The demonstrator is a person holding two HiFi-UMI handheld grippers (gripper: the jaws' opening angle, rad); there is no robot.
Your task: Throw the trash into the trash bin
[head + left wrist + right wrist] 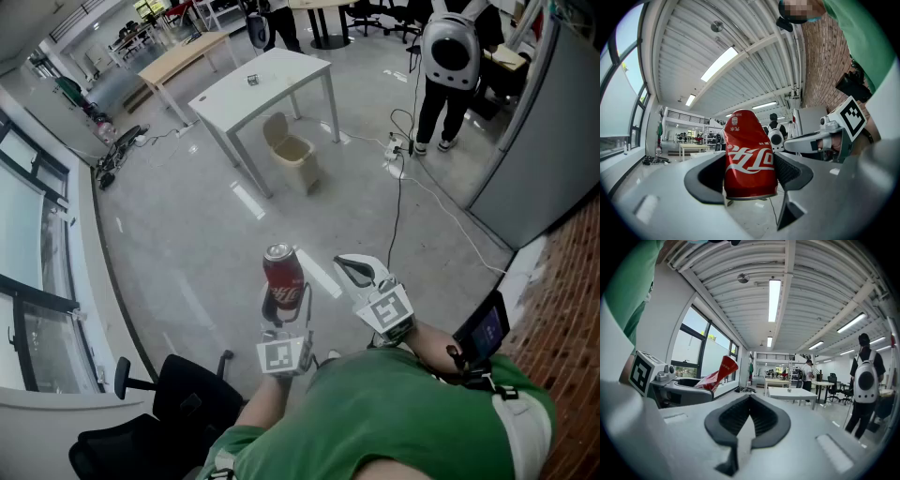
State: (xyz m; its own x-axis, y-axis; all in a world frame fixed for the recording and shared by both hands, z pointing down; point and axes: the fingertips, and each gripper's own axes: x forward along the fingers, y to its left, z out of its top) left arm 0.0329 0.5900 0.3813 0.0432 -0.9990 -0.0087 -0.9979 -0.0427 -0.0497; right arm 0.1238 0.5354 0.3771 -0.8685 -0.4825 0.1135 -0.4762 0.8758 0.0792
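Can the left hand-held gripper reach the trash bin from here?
Probably not yet: the left hand-held gripper holds the red can close to the person, while the trash bin stands far off across the floor, by the white table.

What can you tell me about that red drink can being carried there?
It is a red soft-drink can with white lettering and a silvery top. It looks like metal, and its upper part looks dented. It stands upright in mid-air above the grey floor, gripped low on its body between the dark pads of the left tool. Nothing else touches it.
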